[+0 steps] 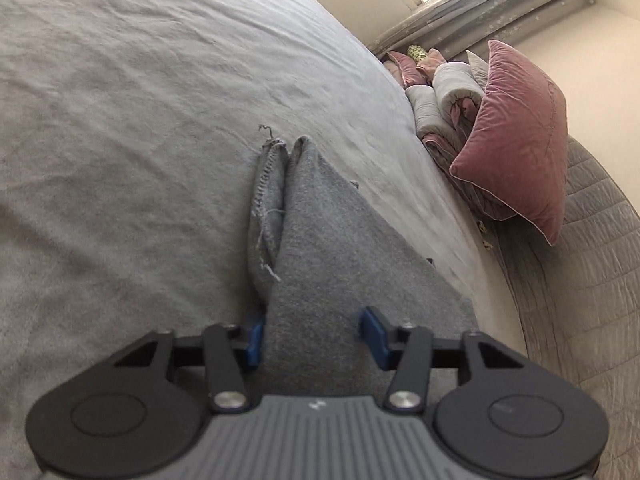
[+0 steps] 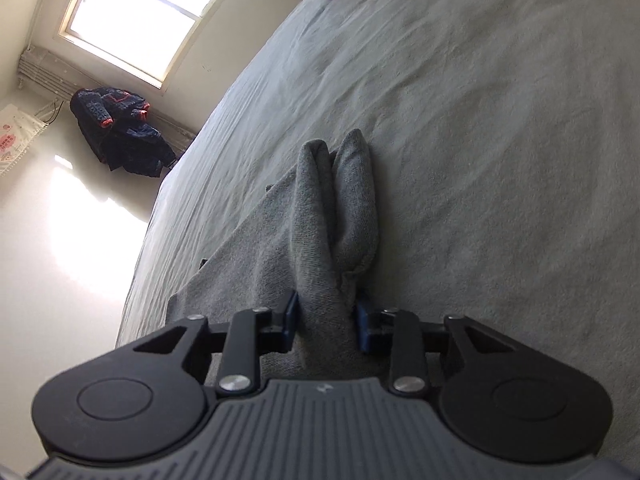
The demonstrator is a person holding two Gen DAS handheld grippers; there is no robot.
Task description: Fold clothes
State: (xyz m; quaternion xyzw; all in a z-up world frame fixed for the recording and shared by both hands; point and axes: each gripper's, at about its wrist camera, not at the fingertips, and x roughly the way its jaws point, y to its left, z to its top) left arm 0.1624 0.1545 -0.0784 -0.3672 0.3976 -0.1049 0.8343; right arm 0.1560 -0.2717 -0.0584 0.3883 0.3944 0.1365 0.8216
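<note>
A grey knit garment [image 1: 320,240] lies on the grey bed sheet [image 1: 140,120], its frayed edge bunched into a fold ahead of my left gripper [image 1: 312,336]. The left jaws stand wide apart with the cloth between the blue pads [image 1: 374,336], not pinching it. In the right wrist view the same garment [image 2: 320,232] rises in two bunched folds. My right gripper [image 2: 326,322] has its jaws partly closed, pressing a thick fold of the cloth between the blue pads [image 2: 362,328].
A pink velvet cushion [image 1: 520,136] and rolled bedding [image 1: 452,92] sit at the bed's far edge by a quilted headboard [image 1: 580,280]. A dark jacket [image 2: 120,128] hangs under a window [image 2: 148,12] beyond the bed sheet [image 2: 480,120].
</note>
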